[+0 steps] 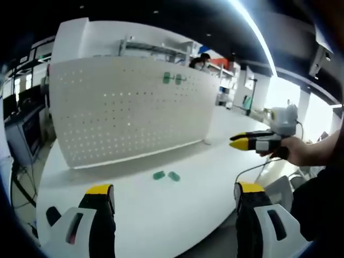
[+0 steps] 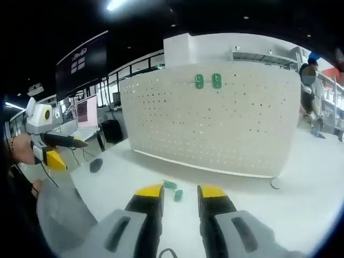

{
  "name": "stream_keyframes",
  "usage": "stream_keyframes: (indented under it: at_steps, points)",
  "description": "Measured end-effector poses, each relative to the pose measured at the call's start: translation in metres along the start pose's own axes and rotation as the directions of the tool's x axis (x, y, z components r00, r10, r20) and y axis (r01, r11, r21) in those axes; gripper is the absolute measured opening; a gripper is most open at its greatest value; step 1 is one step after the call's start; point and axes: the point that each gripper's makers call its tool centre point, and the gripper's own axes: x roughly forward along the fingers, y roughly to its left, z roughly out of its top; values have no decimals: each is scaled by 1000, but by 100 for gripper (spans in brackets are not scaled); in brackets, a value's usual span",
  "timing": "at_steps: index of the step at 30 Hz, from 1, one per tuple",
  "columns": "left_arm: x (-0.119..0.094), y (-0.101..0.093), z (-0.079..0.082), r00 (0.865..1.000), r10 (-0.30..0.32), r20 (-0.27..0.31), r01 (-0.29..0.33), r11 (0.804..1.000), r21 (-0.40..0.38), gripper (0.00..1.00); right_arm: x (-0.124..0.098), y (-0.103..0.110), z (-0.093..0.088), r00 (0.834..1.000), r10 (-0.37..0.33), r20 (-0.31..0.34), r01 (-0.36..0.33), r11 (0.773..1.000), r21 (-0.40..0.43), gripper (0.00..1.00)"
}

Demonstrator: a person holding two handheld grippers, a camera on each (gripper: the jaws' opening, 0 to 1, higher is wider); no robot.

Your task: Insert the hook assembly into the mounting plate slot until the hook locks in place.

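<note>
- White tabletop carries an upright perforated mounting plate.
- Two green hooks sit high on the plate; two more hook pieces lie loose in front.
- Left tool: jaws wide apart, empty.
- Right tool: jaws slightly apart, empty.

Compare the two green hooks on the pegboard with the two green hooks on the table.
The mounted hooks hang upright near the top of the white pegboard; the loose hooks lie flat on the table. The mounted pair sits side by side at one height; the loose pair lies a little askew, just ahead of the right gripper. Both pairs are green and look alike in shape.
</note>
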Motion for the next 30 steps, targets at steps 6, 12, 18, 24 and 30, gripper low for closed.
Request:
stream_keyframes:
  at_steps: [6,12,18,24,30]
  points:
    - [2,-8,-8,1000,-15,-19,15,1000,-5,95,-4,7,-15,999,14,-29,-14,1000,16,22]
    - [2,-8,-11,999,-20,-34,19,1000,-5,95,-5,18,-28,997,39,-60,-39,999,7,22]
    - [4,-8,-15,999,-21,-49,20,1000,-8,95,-5,16,-39,995,45,-88,-44,999,13,22]
    - [9,-6,-18,998,-24,-61,23,1000,-15,95,8,6,-40,993,54,-104,-54,999,0,22]
    - [13,-4,-20,997,-29,-75,27,999,-25,95,26,-2,-45,989,67,-131,-71,997,-25,22]
